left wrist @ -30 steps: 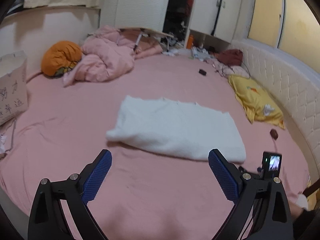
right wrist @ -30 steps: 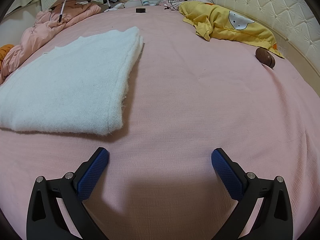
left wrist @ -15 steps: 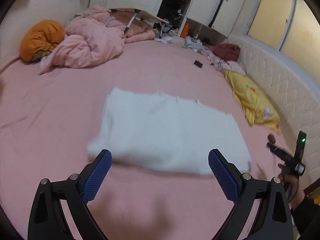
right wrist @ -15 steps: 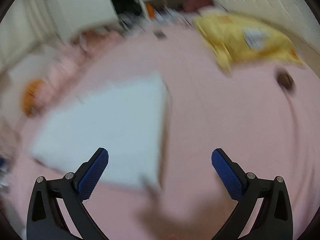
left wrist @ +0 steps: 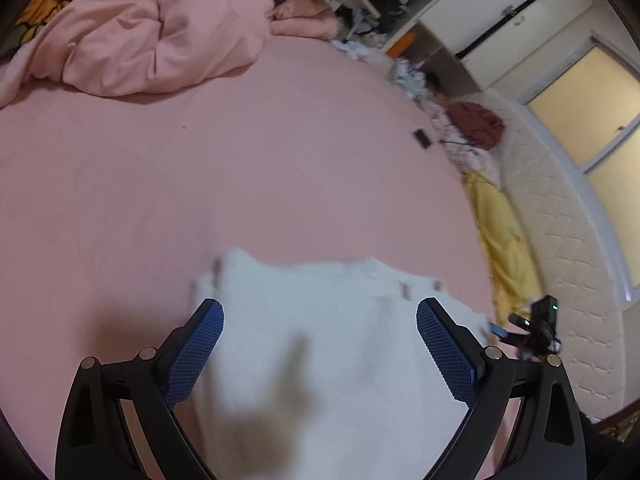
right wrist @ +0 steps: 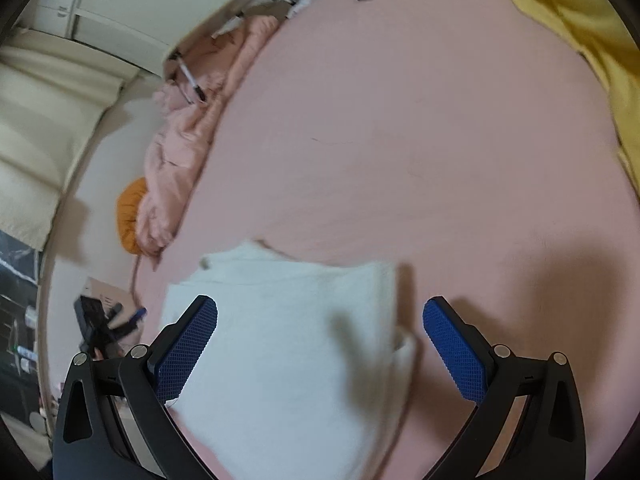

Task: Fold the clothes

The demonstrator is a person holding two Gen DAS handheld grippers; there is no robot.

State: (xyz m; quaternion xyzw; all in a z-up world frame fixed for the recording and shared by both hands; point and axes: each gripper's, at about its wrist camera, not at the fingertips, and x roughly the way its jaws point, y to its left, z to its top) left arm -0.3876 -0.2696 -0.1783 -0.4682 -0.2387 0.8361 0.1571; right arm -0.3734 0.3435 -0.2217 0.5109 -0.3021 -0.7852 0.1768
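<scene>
The left wrist view is taken from close above the white garment (left wrist: 320, 360), looking along the bed (left wrist: 200, 180) toward the wardrobe (left wrist: 500, 12). The right wrist view is taken equally near, tilted, facing the pink duvet (right wrist: 180, 152). The garment (right wrist: 288, 340), bed and duvet (left wrist: 152, 28) are shared by both.

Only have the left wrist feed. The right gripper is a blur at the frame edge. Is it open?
Observer: Yes, the right gripper is open and gripping nothing.
Operator: Where is it relative to the white garment?
Observer: It straddles the white garment at its right edge. One finger is over cloth and the other finger is over the bare pink sheet.
Operator: Is that edge a single layer?
Observer: It looks doubled. A lower layer pokes out at that edge.
</scene>
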